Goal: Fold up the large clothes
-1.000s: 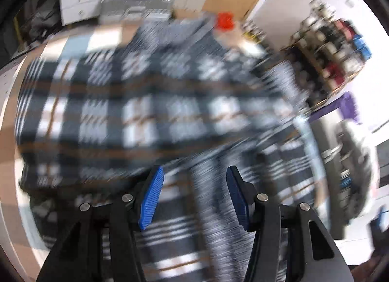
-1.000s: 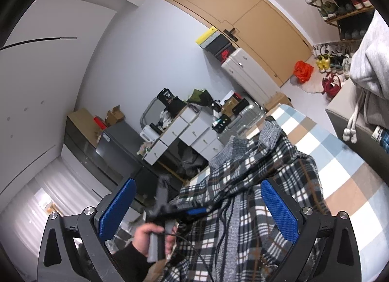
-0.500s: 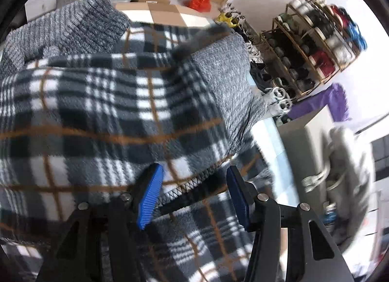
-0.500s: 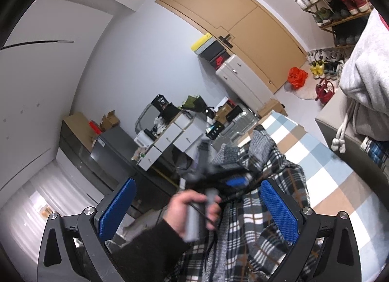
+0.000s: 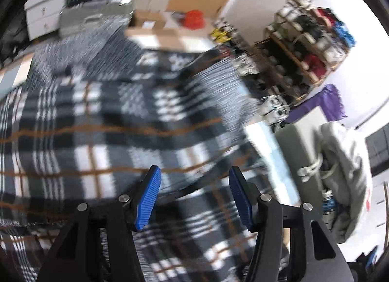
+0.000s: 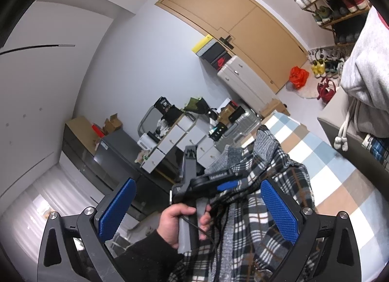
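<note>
A black, white and brown plaid garment [image 5: 102, 141] with grey knit collar and cuffs lies bunched on a checked blue, white and tan surface [image 6: 340, 180]. My left gripper [image 5: 194, 197] hovers over it with blue pads apart and nothing between them; the view is blurred. In the right wrist view the garment [image 6: 262, 211] is heaped, and the left gripper [image 6: 226, 186], held by a hand, sits at its top. My right gripper [image 6: 197, 209] is wide open and empty, back from the cloth.
A grey box with a pale hoodie [image 6: 364, 80] stands at the right. Shoe racks [image 5: 304, 46], white drawers [image 6: 184, 138], a suitcase and a wooden door [image 6: 243, 22] line the room's far side.
The left gripper has pulled back from the plaid cloth it was pressed close to and is moving fast. The right gripper has barely moved.
</note>
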The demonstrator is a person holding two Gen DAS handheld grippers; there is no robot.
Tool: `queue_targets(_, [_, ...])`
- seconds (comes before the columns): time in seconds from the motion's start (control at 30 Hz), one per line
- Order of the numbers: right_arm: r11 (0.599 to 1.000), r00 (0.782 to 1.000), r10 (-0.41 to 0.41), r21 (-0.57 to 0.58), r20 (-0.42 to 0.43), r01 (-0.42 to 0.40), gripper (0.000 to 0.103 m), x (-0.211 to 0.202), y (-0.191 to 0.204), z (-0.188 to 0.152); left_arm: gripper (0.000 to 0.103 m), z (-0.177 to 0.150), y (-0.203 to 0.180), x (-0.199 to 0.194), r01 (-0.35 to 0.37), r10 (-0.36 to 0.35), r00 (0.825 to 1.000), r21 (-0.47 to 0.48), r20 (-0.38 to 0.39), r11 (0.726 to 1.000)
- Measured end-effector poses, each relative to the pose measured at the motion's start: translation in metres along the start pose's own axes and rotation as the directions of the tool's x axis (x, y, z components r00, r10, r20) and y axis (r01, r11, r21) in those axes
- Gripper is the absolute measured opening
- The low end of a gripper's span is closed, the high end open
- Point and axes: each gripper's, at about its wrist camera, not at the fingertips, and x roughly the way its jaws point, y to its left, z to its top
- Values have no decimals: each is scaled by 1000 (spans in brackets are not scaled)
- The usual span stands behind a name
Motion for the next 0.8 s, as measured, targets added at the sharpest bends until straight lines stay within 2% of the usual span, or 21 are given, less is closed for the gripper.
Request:
queue_targets(0.03, [1000,1000,-3,-6,-1,3,103,1,0,0,52,-4,7,9,-5,4,1000,-19,-22,1000])
queue_targets(0.17, [999,1000,-20,-36,-11,19,103,4,1,-1,52,-13,21,-1,64,-64,998,-52,6,997])
queue_targets(0.23, [999,1000,-22,-45,-19,21,103,5,1,-1,52,-13,20,-11,54,-54,999,-40,2,998])
queue_targets(0.27, [998,999,-27,-49,-22,25,103,6,0,-1,52,-13,19,-17,33,-33,999,-24,2,999])
queue_targets(0.33, [999,999,-30,-45,-27,29,103,7,-1,-1,52,-8,17,-36,-54,53,998,22,27,998])
queue_targets(0.4, [999,999,-28,-23,-42,27,103,8,-3,-2,53,-3,27,-57,-119,117,991,18,70,993])
queue_targets(0.43, [1000,999,-27,-14,-48,26,103,8,-4,-3,59,0,35,-66,-143,142,986,7,91,990])
queue_targets(0.47, [1000,998,-23,5,-59,23,103,9,-5,-4,73,6,44,-76,-181,183,976,-23,118,983])
queue_targets(0.5, [1000,998,-18,14,-67,19,103,11,-5,-5,81,13,56,-85,-225,232,963,-68,137,972])
queue_targets(0.53, [1000,997,-16,15,-76,17,103,13,-5,-7,83,20,70,-92,-249,265,952,-114,152,962])
queue_targets(0.6, [999,995,-33,-16,-93,32,103,17,-2,-9,83,35,92,-98,-265,295,942,-182,163,947])
queue_targets(0.67, [998,993,-52,-48,-110,47,103,23,0,-11,84,50,109,-96,-260,297,942,-222,156,940])
queue_targets(0.73, [997,990,-57,-63,-131,49,103,29,0,-14,84,67,121,-83,-288,325,938,-246,122,925])
queue_targets(0.8, [996,984,-65,-74,-164,54,103,38,-1,-18,84,85,126,-65,-298,328,939,-234,101,925])
